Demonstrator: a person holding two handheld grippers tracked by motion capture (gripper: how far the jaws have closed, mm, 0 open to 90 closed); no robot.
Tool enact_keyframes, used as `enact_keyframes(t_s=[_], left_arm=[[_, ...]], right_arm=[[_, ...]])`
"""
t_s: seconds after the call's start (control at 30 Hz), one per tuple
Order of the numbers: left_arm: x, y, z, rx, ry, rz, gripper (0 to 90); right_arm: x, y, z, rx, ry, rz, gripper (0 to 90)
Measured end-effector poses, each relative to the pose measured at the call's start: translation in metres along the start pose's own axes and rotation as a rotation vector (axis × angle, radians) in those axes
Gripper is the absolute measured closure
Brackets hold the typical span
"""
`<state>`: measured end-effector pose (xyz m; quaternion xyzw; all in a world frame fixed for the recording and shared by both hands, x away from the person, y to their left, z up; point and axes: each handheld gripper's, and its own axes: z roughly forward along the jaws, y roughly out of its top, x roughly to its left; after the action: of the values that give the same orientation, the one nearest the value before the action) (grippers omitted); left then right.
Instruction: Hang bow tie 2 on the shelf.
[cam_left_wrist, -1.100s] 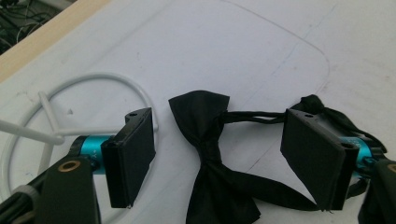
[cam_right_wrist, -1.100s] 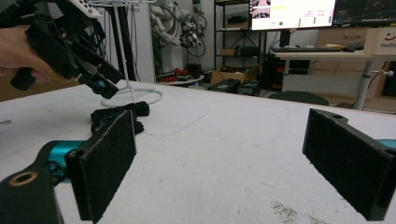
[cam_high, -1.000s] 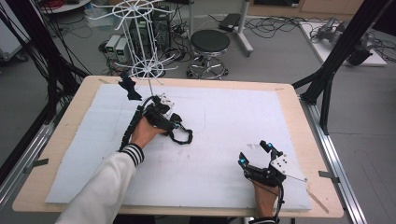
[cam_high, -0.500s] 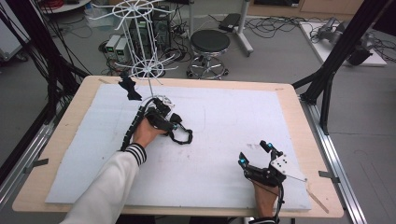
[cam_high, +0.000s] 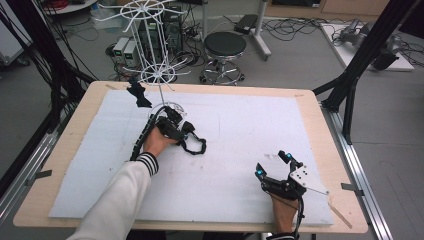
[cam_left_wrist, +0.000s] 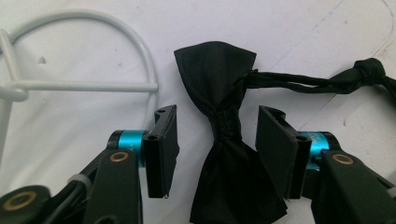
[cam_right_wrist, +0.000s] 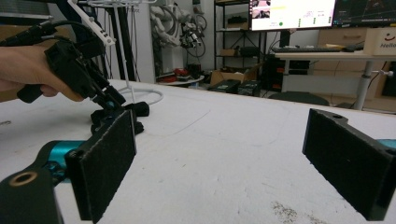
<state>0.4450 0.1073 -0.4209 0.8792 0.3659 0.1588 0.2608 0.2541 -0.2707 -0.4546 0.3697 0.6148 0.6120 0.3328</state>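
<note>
Pickup step: left claw (cam_left_wrist: 217, 140) was closing around, not yet touching, the bow tie (cam_left_wrist: 229, 140) flat on the worktop (cam_high: 250, 135) at 3 o'clock of the white stand (cam_high: 160, 75); next needed pinching its knot; right claw (cam_high: 272, 165) idle, open.

The left gripper (cam_left_wrist: 217, 154) is black throughout, with two flat rectangular pads (cam_left_wrist: 163, 151) backed by turquoise metal collars and brass-coloured screws set in the links behind them; a small screw hole sits near each pad's tip. A ribbed black cable trails back from it along the forearm, which wears a white sleeve (cam_high: 117, 197) ending in a dark-striped cuff. The right gripper (cam_high: 272, 165) is built the same way (its pads look like coarse dark foam), with blue collars behind the fingers, a grey three-cornered plate (cam_high: 306, 179) on top and a black cable running back over the hand.
</note>
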Motion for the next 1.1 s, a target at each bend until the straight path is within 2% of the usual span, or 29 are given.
enact_keyframes(t_s=[0.13,0.3,0.43,0.5,0.6,0.67,0.8,1.1], left_arm=[[-0.001,0.000,0.001,0.005,-0.005,-0.001,58.1],[-0.001,0.000,0.003,0.005,-0.023,-0.010,62.2],[-0.003,0.001,0.003,0.005,-0.024,0.000,72.0],[-0.005,0.001,0.004,-0.004,-0.020,-0.018,74.7],[-0.005,0.001,0.003,-0.007,-0.027,-0.029,75.6],[-0.005,0.001,0.002,-0.008,-0.027,-0.019,75.9],[-0.008,0.003,-0.002,-0.045,-0.027,-0.016,76.1],[-0.010,0.003,-0.011,-0.073,-0.027,0.001,76.3]], right_arm=[[0.000,0.000,0.000,0.000,-0.001,0.002,9.0],[0.000,0.000,0.000,0.000,0.000,0.001,9.0],[0.000,0.000,0.000,0.000,0.001,0.001,9.0],[0.000,0.000,0.000,-0.001,0.000,0.000,9.0],[0.000,0.000,0.000,-0.001,0.000,0.004,9.0],[0.000,0.000,0.000,0.000,-0.002,0.007,9.0],[0.000,0.000,0.000,0.002,-0.002,0.009,9.0],[0.000,0.000,0.000,0.001,-0.001,0.007,9.0]])
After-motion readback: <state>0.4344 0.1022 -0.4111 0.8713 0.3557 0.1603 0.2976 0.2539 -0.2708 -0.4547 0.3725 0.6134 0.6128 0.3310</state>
